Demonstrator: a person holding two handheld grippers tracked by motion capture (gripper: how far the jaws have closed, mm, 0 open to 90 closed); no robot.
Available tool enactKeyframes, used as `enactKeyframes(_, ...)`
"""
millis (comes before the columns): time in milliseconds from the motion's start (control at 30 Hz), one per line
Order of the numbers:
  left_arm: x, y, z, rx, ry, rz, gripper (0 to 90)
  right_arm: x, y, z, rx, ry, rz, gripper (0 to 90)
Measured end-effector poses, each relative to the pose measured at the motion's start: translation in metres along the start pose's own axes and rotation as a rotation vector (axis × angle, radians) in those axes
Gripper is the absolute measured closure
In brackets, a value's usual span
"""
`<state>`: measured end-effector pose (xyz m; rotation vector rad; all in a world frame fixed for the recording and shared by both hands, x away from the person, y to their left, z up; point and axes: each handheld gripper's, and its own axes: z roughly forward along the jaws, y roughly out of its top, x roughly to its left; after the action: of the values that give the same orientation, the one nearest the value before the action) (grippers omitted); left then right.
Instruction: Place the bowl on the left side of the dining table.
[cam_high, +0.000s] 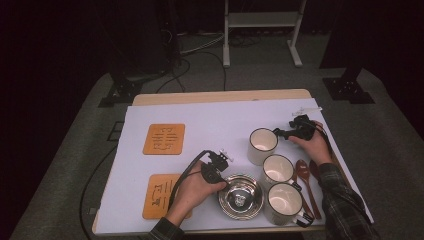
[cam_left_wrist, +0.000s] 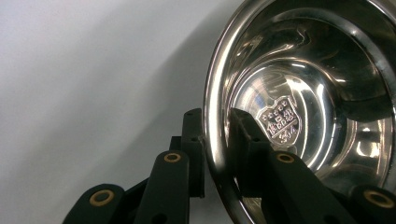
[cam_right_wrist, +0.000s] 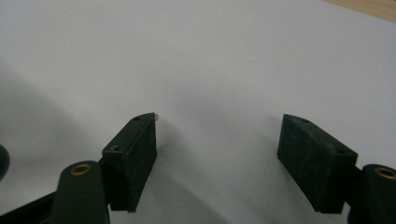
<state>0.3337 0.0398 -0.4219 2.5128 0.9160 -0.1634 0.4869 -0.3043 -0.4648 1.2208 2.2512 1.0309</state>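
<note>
Gripping the rim of the steel bowl (cam_left_wrist: 299, 107), the left claw (cam_high: 223, 176) has one jaw outside the wall and the other inside, pinched close on the thin metal. The bowl sits on the white counter (cam_high: 210, 125) at the near edge, just left of the nearest of three mugs (cam_high: 283, 202). Well apart, the right claw (cam_right_wrist: 217, 154) stands wide with nothing between its jaws, hovering over bare counter beside the far mug (cam_high: 262, 145). The step in hand looks like securing the bowl for a lift. Next comes a steady raise, keeping the bowl level so the rim does not slip, perhaps toward an orange coaster (cam_high: 164, 139).
</note>
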Motion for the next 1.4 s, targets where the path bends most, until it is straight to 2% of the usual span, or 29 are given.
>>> enactKeyframes(233, -0.002, 0.002, -0.005, -0.029, -0.020, 0.001, 80.4, 0.000, 0.000, 0.000, 0.000, 0.000, -0.002, 26.6)
enactKeyframes(367, -0.004, 0.004, -0.007, -0.028, -0.033, 0.003, 81.9, 0.000, 0.000, 0.000, 0.001, 0.001, -0.002, 26.6)
enactKeyframes(633, -0.003, 0.005, -0.013, -0.052, -0.085, -0.001, 83.5, 0.000, 0.000, 0.000, 0.000, 0.001, -0.002, 26.6)
enactKeyframes(1000, -0.004, 0.008, -0.016, -0.056, -0.062, 0.004, 83.6, 0.000, 0.000, 0.000, 0.000, 0.002, -0.001, 26.6)
enactKeyframes(1400, -0.001, 0.009, -0.026, -0.082, -0.044, -0.003, 83.6, 0.000, 0.000, 0.000, 0.000, 0.001, -0.002, 26.6)
